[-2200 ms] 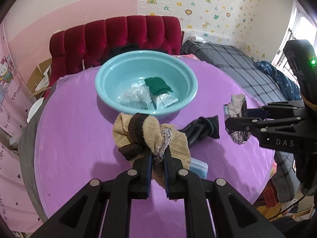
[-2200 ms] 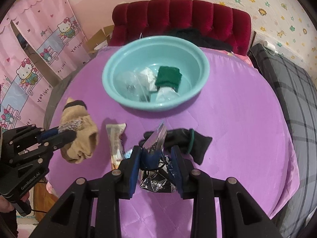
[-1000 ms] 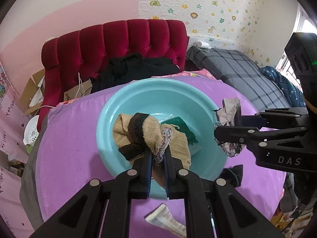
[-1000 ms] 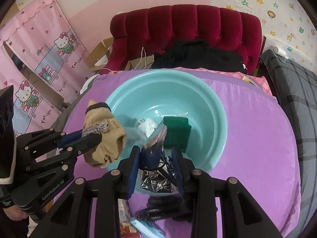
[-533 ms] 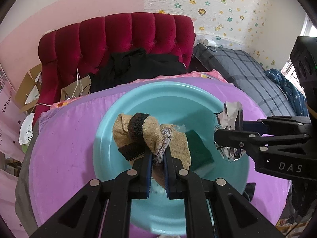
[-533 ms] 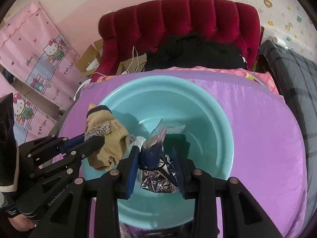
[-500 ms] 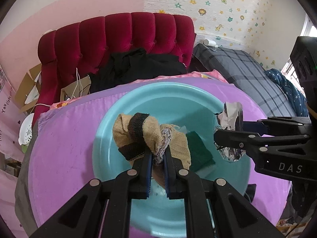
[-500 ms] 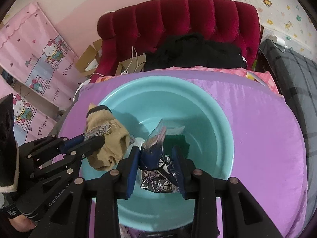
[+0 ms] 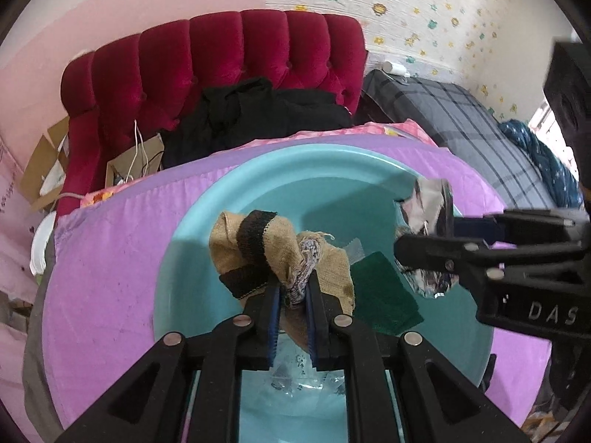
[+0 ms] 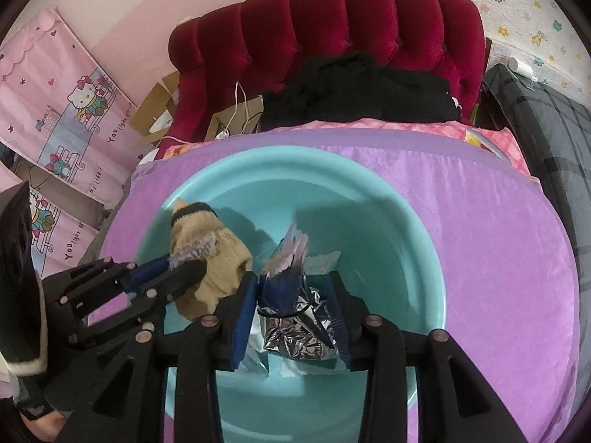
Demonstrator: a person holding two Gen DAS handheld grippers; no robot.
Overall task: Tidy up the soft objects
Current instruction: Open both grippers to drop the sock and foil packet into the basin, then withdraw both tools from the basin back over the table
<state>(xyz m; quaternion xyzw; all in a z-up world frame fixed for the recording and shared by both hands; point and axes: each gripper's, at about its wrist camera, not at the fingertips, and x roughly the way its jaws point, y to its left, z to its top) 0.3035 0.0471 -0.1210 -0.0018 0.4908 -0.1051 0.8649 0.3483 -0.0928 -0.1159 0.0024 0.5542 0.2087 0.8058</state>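
Note:
A teal basin [image 9: 314,184] [image 10: 388,221] stands on the purple table, with a green pad [image 9: 380,295] and clear plastic packets [image 9: 306,373] lying in it. My left gripper [image 9: 293,291] [image 10: 184,264] hangs over the basin's left half. Its jaws are opening, and a tan sock with black bands [image 9: 280,243] [image 10: 218,258] is still pinched between the pads. Over the basin's middle, my right gripper [image 10: 293,295] [image 9: 424,236] carries a crinkled foil packet [image 10: 295,325] [image 9: 424,277]. Its jaws are opening too, and the packet still hangs between them.
The purple tablecloth [image 10: 498,240] surrounds the basin. Behind the table stands a red tufted sofa [image 9: 229,66] with black clothes [image 10: 362,88] on it. A grey plaid bed [image 9: 461,118] lies to the right. Pink cartoon curtains [image 10: 62,88] and cardboard are at the left.
Both grippers have moved forward and down over the basin, which now fills more of each view. The right jaws stand slightly wider. Sock and packet remain between the pads.

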